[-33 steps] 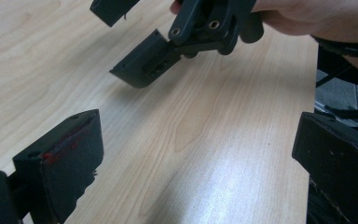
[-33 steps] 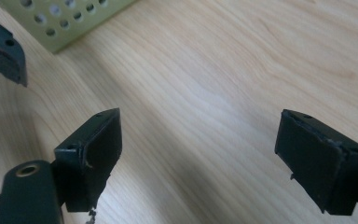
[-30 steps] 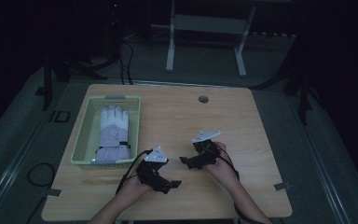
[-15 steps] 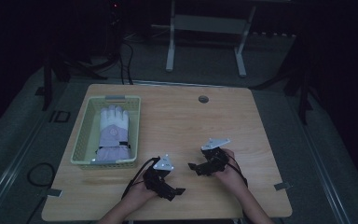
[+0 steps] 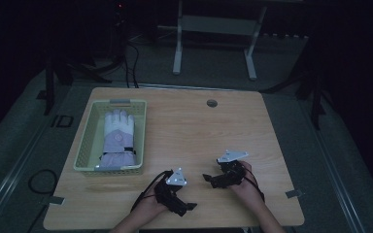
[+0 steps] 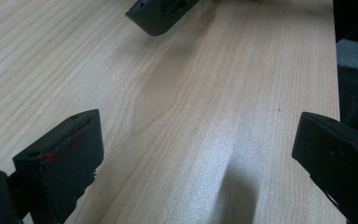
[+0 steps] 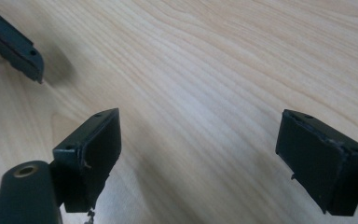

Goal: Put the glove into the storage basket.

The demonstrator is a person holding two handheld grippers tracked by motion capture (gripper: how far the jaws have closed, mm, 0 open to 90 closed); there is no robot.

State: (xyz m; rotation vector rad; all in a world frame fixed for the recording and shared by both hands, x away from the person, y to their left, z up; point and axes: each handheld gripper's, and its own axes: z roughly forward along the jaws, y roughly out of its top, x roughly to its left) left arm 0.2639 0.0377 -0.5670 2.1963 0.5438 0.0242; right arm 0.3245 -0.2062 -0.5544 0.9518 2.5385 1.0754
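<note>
Near the front edge of the wooden table [image 5: 184, 121], two hand-held grippers parked low over bare boards. Left gripper [image 5: 188, 206] with jaws spread wide, holding nothing; right gripper [image 5: 207, 177] likewise wide open and empty, just beside the left, tips turned toward each other. Farther back, at the left side: one green basket [image 5: 88, 145], with one white and lilac glove [image 5: 118, 137] lying flat inside, fingers pointing away. Likely step: resting clear of the work. Best done by keeping both grippers low, steady and apart, well short of the basket. Counted: two grippers, two hands, one basket, one glove, one small round hole [image 5: 211, 103] near the far edge.
</note>
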